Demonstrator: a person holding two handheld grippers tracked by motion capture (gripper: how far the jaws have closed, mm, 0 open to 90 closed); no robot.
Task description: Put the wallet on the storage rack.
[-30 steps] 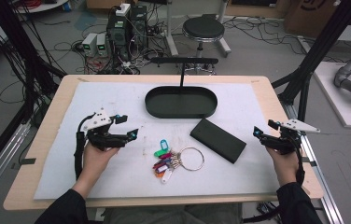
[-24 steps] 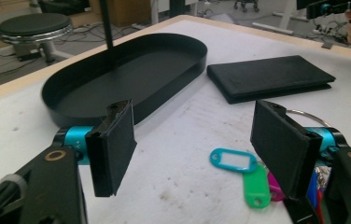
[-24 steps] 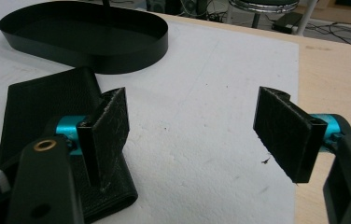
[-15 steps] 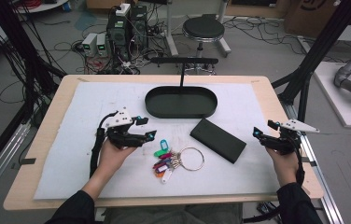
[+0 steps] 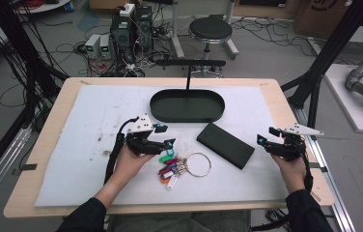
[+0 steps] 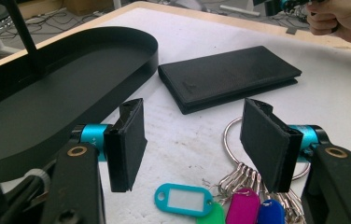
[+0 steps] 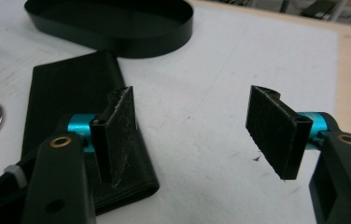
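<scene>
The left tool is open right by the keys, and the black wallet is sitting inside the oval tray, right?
Not quite. The left tool is open by the keys, but the black wallet lies on the white mat beside the oval tray, not in it. The high view shows this.

Left gripper point(image 6: 192, 140) jaws apart above coloured key tags point(image 6: 183, 199) and key ring point(image 6: 232, 128); black wallet point(image 6: 227, 77) and oval tray point(image 6: 71, 65) beyond.

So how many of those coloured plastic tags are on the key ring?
5 that I can make out, fanned together at the ring's left, by the left gripper: teal, green, magenta, blue and white. More may be hidden underneath.
</scene>
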